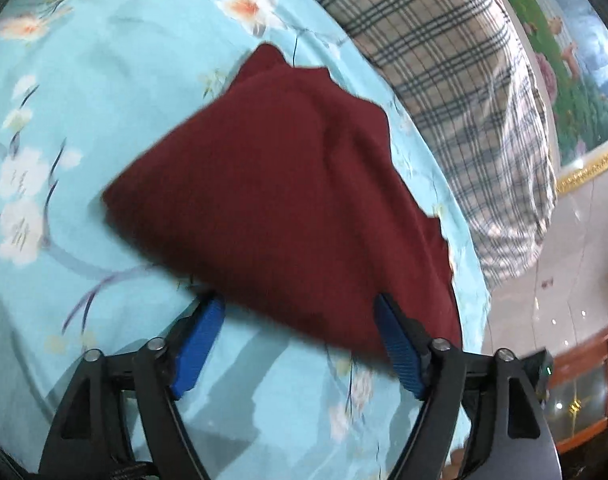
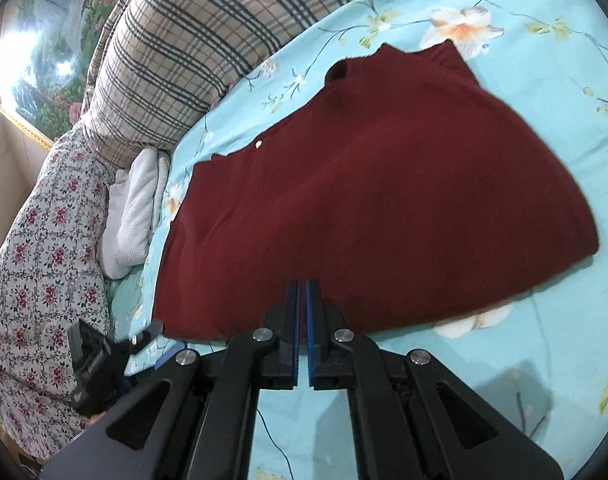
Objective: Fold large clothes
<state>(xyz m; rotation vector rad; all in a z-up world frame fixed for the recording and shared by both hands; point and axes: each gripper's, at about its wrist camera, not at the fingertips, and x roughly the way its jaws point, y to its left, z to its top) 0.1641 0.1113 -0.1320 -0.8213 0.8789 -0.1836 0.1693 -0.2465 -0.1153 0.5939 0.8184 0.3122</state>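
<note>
One dark red garment (image 2: 367,200), knit and ribbed, lies folded on the bed's blue floral sheet (image 2: 543,120); everything below is placed against it. Its near hem edge runs just ahead of both tools. Left hand-held gripper (image 1: 300,312): jaws spread wide, blue pads (image 1: 200,344) flanking the garment's near edge, one pad over bare sheet, the other against the cloth's corner; nothing pinched, no cloth pressed between them. Right hand-held gripper (image 2: 302,284): jaws pressed together, only a thin slit between the pads, tips over the near hem; whether any cloth is caught in that slit I cannot tell. Open room: broad bare sheet on the side of the garment away from the pillow, and a strip of bare sheet on the near side under the tools. Tight side: a plaid pillow (image 2: 208,40) sits near the garment's far edge, with only a narrow band of sheet between. A white towel-like bundle (image 2: 136,216) lies just beside the garment's corner, past the sheet's edge. Flowered fabric (image 2: 44,260) lies beyond that bundle. A framed landscape picture (image 2: 44,60) stands behind the pillow.
</note>
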